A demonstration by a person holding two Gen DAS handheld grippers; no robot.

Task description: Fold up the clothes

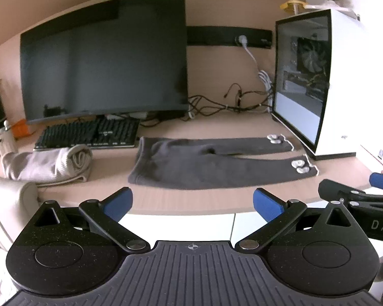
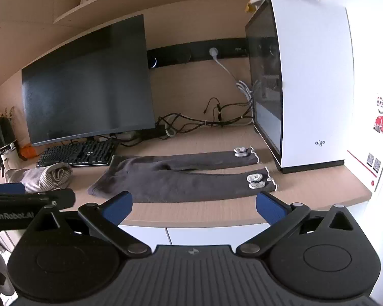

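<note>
Left gripper [image 1: 192,201] and right gripper [image 2: 194,205] both spread, empty, hovering off the desk's [image 2: 191,215] near edge. Grey pants [image 2: 181,176] lie flat mid-desk, cuffs right beside the PC case [image 2: 311,81]. Risks: pinching one layer only; cuff drawstrings snagging; dragging cloth into the keyboard [image 2: 76,154].

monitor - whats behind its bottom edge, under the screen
Under the monitor, the far edge of the black keyboard tucks in, and dark cables trail out toward the white computer case. The screen covers most of its stand.
</note>
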